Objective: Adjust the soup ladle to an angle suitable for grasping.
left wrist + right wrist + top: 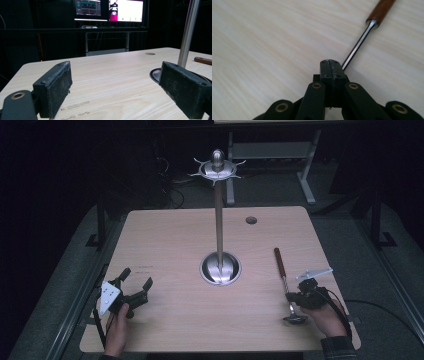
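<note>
The right gripper (pixel 301 296), jaws fully closed and empty, hovers over the ladle (pixel 284 279) at the table's (pixel 170 235) right edge. Rigid, slippery steel shaft; the wooden handle likely grips better.

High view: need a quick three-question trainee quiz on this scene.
1. True or false: the left tool has its jaws shut.
2. What lies on the table at the right tool? A) a wooden-handled ladle B) a mug C) a knife
3. What stands upright at the table's centre?

Key: 1 false, the jaws stand wide open. 2 A. 3 The metal stand, with hooks around its top.
</note>
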### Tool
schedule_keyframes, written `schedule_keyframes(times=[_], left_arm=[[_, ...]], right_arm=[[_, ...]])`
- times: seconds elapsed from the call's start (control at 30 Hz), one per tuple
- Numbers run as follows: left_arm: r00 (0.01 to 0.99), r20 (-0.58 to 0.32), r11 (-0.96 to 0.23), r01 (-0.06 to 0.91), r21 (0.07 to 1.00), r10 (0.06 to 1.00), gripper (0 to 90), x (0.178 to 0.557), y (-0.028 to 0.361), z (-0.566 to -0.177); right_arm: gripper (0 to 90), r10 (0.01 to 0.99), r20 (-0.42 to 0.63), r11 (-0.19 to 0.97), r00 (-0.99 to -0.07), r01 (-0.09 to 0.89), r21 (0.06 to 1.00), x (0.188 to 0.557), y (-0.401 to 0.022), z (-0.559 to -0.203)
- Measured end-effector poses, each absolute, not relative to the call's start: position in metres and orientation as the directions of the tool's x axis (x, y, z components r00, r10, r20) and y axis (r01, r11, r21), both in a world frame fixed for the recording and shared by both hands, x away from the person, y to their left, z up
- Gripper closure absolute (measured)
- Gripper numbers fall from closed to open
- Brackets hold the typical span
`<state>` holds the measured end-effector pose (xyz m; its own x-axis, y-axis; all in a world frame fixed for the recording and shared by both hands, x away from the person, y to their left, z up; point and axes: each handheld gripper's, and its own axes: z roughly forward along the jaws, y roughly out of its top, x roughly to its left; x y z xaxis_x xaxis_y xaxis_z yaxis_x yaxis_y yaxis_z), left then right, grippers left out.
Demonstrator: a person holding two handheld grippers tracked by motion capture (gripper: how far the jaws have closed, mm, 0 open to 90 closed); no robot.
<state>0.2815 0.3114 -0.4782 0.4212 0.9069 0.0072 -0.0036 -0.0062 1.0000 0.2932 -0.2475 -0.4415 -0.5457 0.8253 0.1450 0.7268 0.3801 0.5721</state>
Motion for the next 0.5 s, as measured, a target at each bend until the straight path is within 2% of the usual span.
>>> schedule_keyframes(times=[0.17,0.3,0.5], left_arm=[[0.421,0.009,-0.010,0.000,1.000,0.907,10.6,0.281,0.311,-0.478],[0.420,0.007,-0.008,0.000,1.000,0.907,10.6,0.281,0.311,-0.478],[0.419,0.023,-0.023,-0.005,1.000,0.908,10.6,0.282,0.313,-0.478]], right_arm=[[89.7,0.837,0.130,0.360,-0.532,0.714,0.600,0.309,-0.251,-0.437],[89.7,0.871,0.077,0.330,-0.486,0.692,0.642,0.332,-0.258,-0.436],[89.7,0.908,0.069,0.268,-0.413,0.701,0.660,0.357,-0.276,-0.446]])
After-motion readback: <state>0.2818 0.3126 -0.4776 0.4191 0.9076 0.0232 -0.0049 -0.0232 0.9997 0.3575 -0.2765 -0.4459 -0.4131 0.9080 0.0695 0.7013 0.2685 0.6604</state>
